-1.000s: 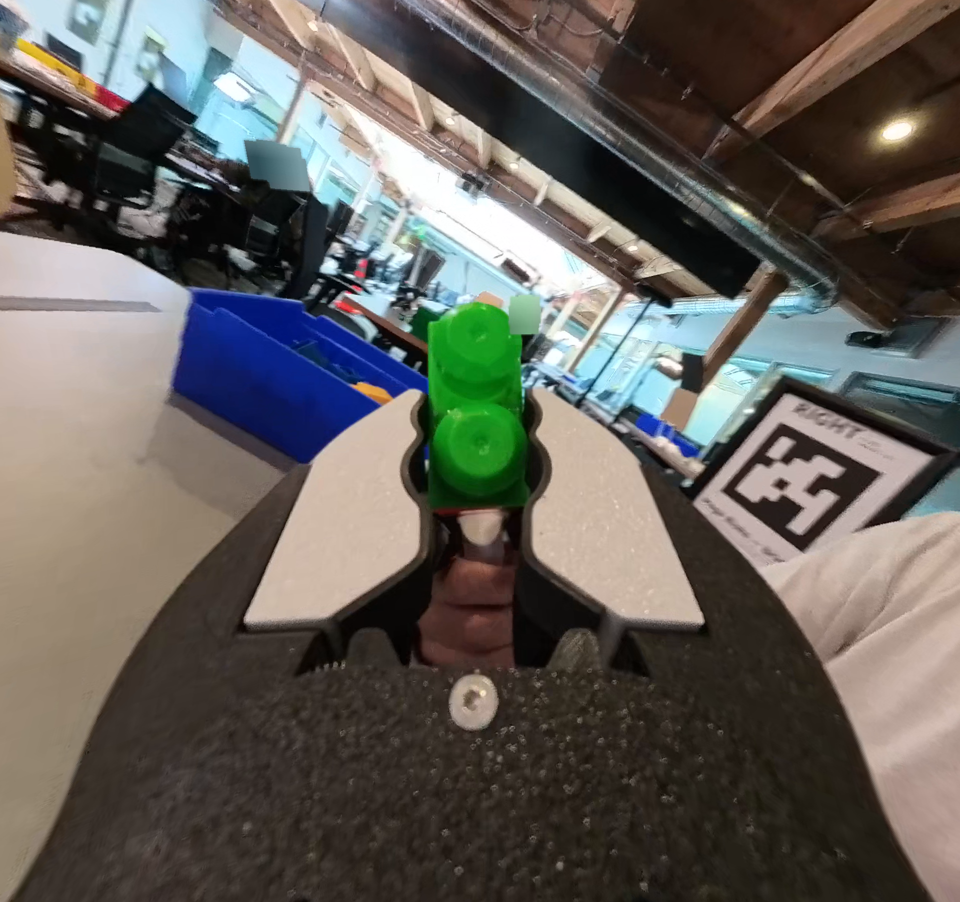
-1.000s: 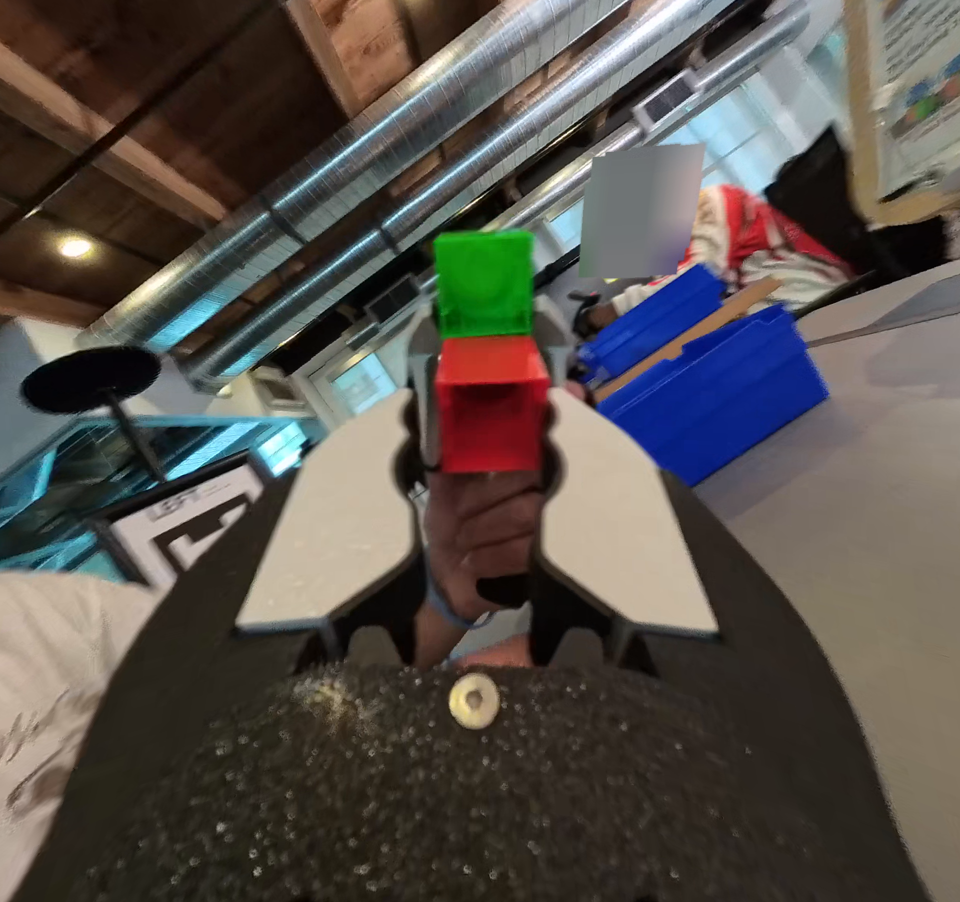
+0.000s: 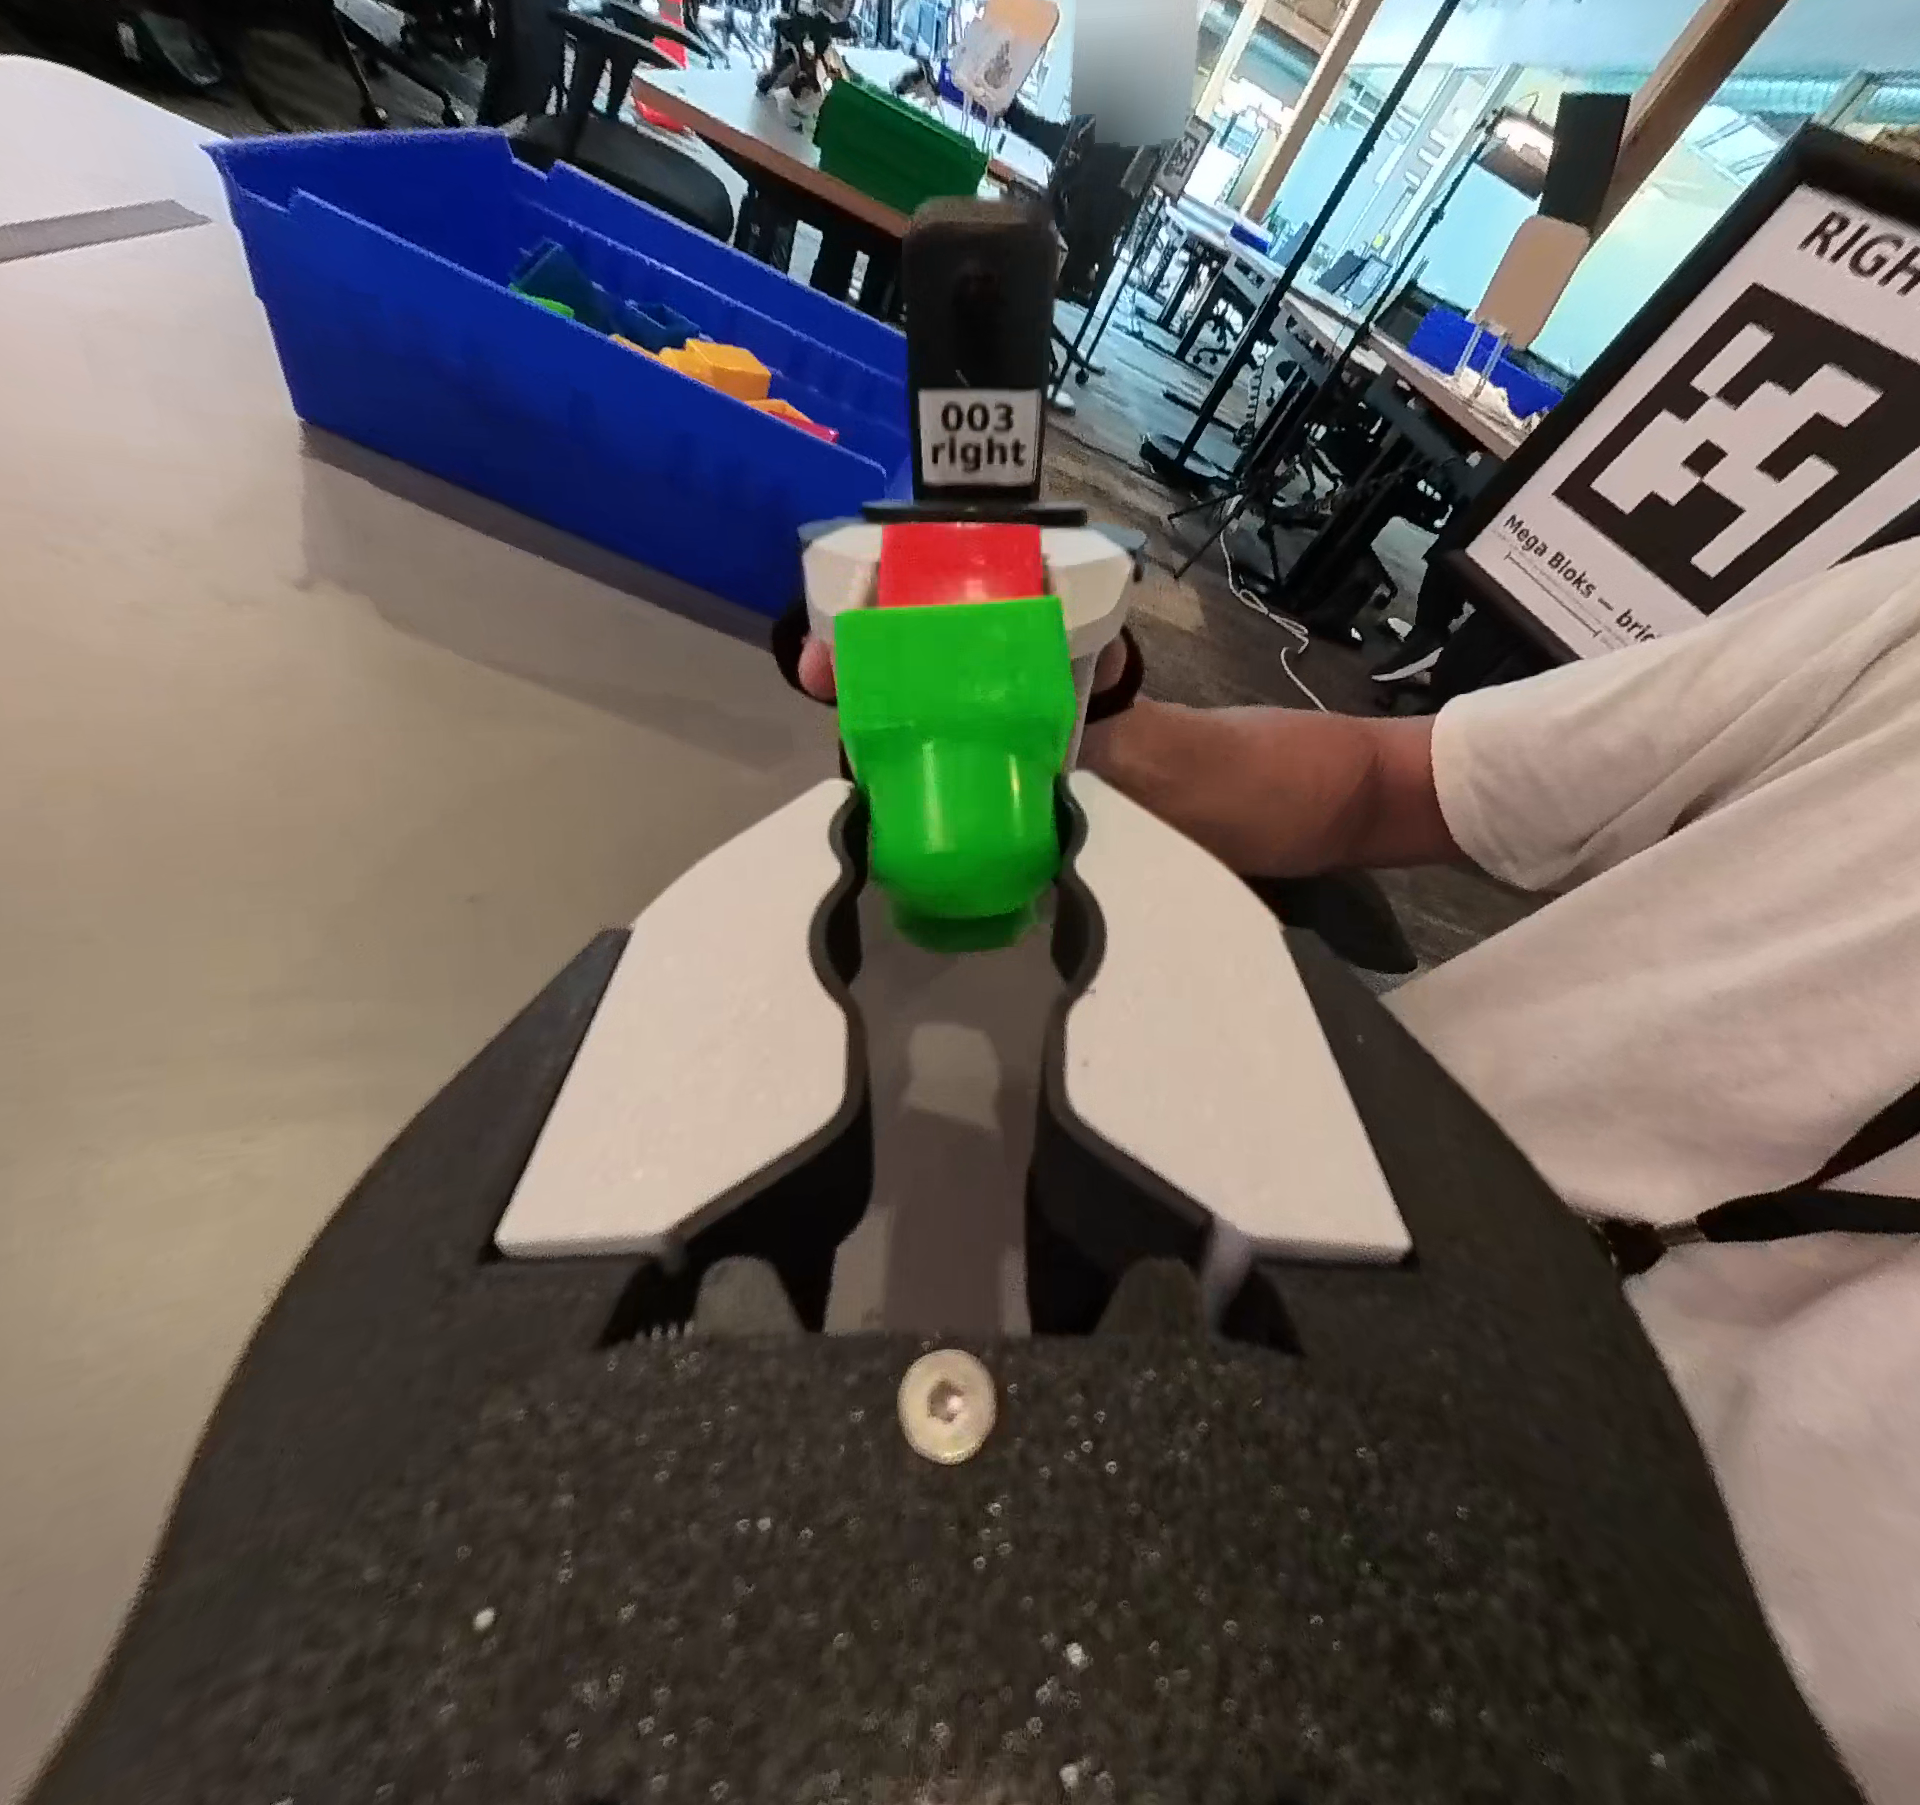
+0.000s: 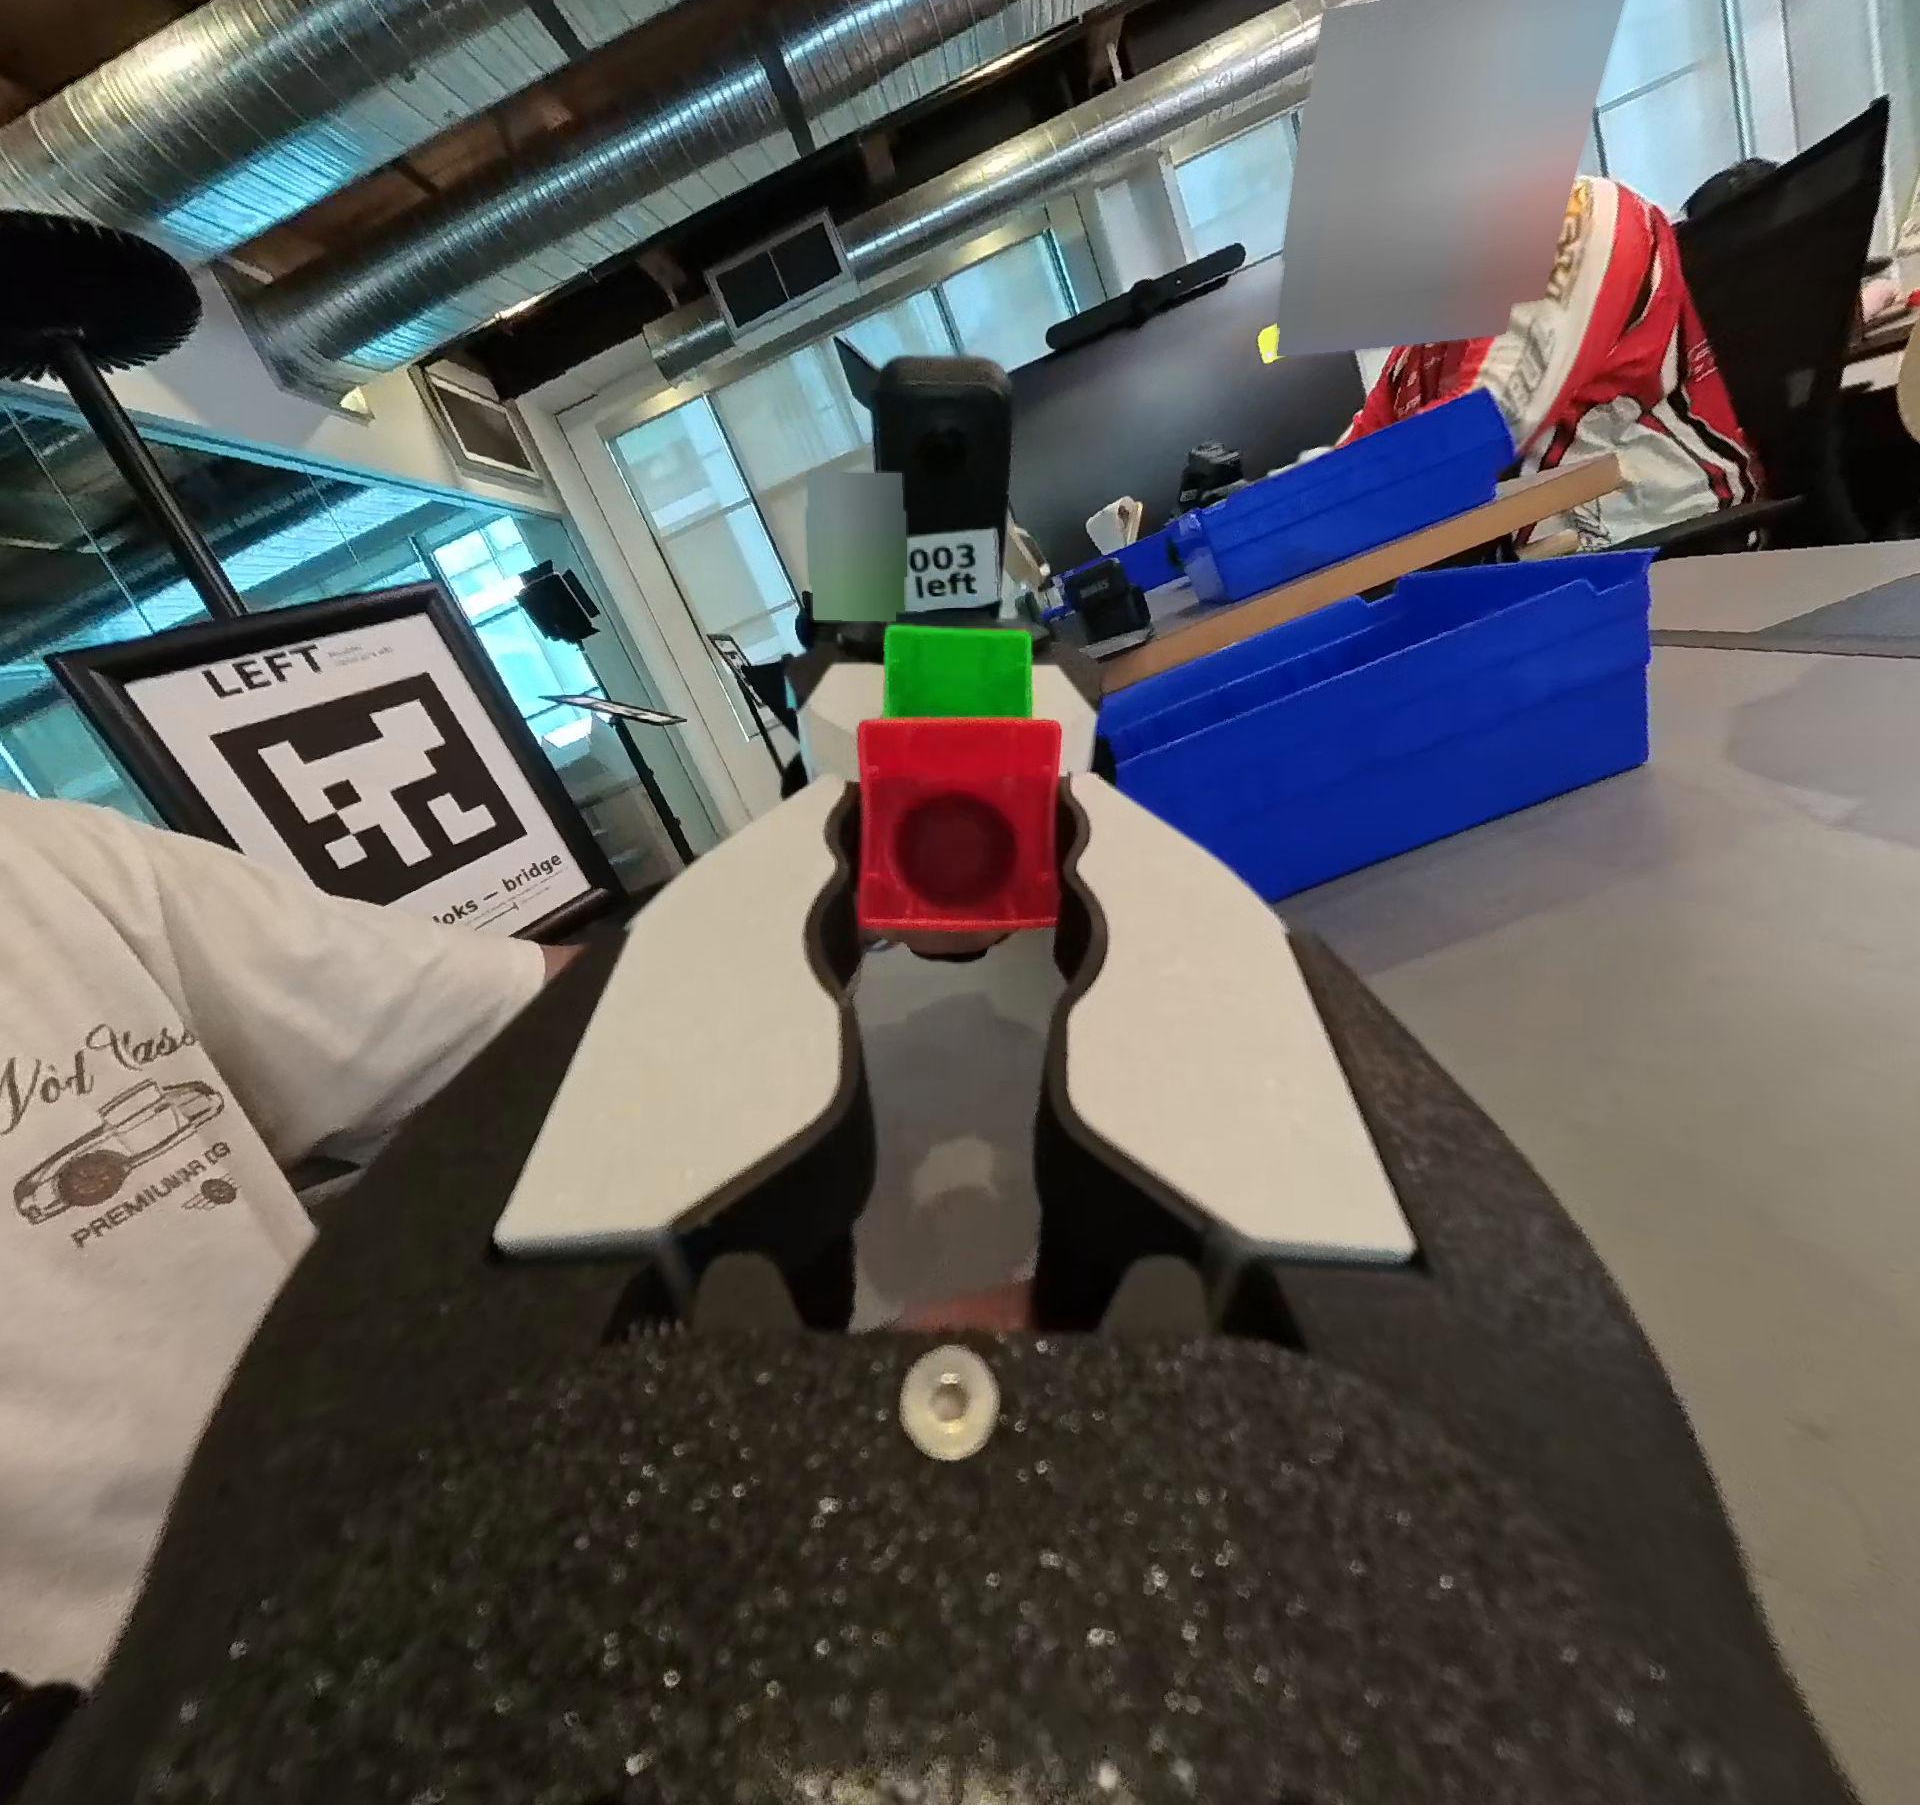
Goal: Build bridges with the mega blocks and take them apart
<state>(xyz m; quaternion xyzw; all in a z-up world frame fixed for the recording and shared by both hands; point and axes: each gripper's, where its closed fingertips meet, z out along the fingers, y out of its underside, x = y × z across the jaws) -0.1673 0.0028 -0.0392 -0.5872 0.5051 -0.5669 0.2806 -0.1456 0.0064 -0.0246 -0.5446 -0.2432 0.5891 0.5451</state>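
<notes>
My left gripper [image 3: 954, 856] is shut on a green block [image 3: 951, 716], gripping its stud end. My right gripper [image 4: 958, 856] is shut on a red block [image 4: 958, 825], whose hollow underside faces the camera. The two grippers face each other above the table edge. The green block [image 4: 958, 675] and the red block [image 3: 958, 566] meet end to end between them; I cannot tell whether they are pressed together. The right gripper [image 3: 961, 571] shows beyond the green block in the left wrist view, the left gripper [image 4: 951, 716] beyond the red one in the right wrist view.
A blue bin [image 3: 540, 394] holding several loose coloured blocks sits on the grey table [image 3: 260, 768]; it also shows in the right wrist view [image 4: 1382, 727]. Framed marker signs [image 3: 1756, 415] [image 4: 343, 768] stand at the sides. My sleeve and forearm [image 3: 1299, 789] lie to the right.
Both grippers have tilted down from pointing at the ceiling to roughly level and now face each other. The green and red blocks stay gripped between them.
</notes>
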